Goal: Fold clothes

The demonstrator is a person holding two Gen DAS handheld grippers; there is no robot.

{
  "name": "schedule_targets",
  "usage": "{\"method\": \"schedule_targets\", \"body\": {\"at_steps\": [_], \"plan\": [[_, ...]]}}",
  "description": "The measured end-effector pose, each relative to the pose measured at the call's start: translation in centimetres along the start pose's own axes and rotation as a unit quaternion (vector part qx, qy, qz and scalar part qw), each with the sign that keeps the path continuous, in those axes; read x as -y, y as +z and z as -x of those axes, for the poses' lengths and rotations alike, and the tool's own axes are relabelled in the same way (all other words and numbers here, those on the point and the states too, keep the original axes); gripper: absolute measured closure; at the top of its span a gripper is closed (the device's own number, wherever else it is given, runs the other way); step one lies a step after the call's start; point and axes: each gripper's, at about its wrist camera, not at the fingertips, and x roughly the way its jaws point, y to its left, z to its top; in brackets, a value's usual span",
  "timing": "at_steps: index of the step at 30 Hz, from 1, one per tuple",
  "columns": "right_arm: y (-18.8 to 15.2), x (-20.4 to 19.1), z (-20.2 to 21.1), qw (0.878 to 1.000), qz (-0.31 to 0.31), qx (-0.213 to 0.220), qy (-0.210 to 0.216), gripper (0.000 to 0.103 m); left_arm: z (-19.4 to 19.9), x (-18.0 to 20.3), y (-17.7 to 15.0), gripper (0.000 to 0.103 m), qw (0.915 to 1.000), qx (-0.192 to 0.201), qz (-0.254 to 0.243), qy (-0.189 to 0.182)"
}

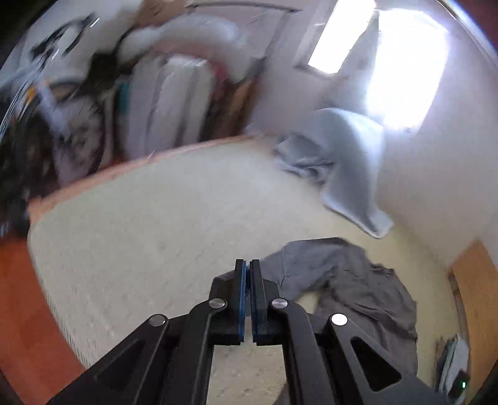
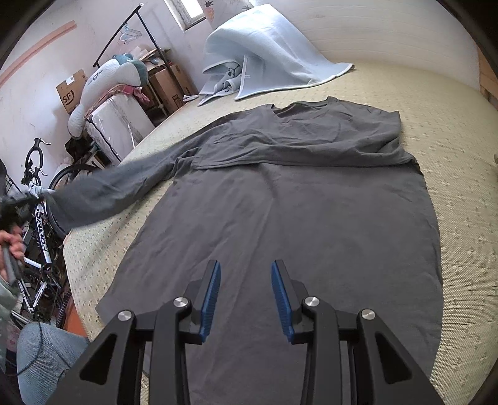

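A dark grey long-sleeved shirt (image 2: pixel 295 202) lies spread flat on the bed, neck at the far end. One sleeve is folded across the chest. The other sleeve (image 2: pixel 102 193) is pulled up off the mattress toward the left, where a person's hand (image 2: pixel 12 243) holds the left tool. In the left wrist view my left gripper (image 1: pixel 248 268) is shut on this sleeve, and the grey shirt (image 1: pixel 351 280) trails away to the right behind the fingers. My right gripper (image 2: pixel 246 274) hovers open over the shirt's lower part with nothing between its blue pads (image 2: pixel 211 289).
A light blue blanket (image 2: pixel 274 53) is heaped at the head of the cream mattress (image 2: pixel 451 155). Left of the bed stand a bicycle (image 2: pixel 37 202), cardboard boxes (image 2: pixel 71 90), a long plush toy (image 2: pixel 109 78) and a clothes rack (image 2: pixel 124 28). An orange bed edge (image 1: pixel 18 296) shows at the left.
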Motion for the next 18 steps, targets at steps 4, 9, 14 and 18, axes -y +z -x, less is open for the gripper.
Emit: {"method": "schedule_targets", "body": {"at_steps": [4,9,14,18], "plan": [[0.0,-0.1,0.1,1.0,0.0,0.002,0.002,0.066,2.4,4.5,0.4,0.102,0.9967,0.001,-0.055,-0.06],[0.0,0.1,0.5,1.0,-0.001,0.005,0.005,0.066,0.9,13.0,1.1,0.102,0.9849,-0.022,-0.101,-0.139],[0.3,1.1,1.0,1.0,-0.01,0.015,0.013,0.066,-1.7,22.0,1.7,0.102,0.9694,-0.045,-0.141,-0.196],[1.4,2.1,1.6,0.998,-0.014,0.041,0.05,0.066,-3.7,27.2,1.5,0.102,0.9578,-0.074,-0.171,-0.219]]}}
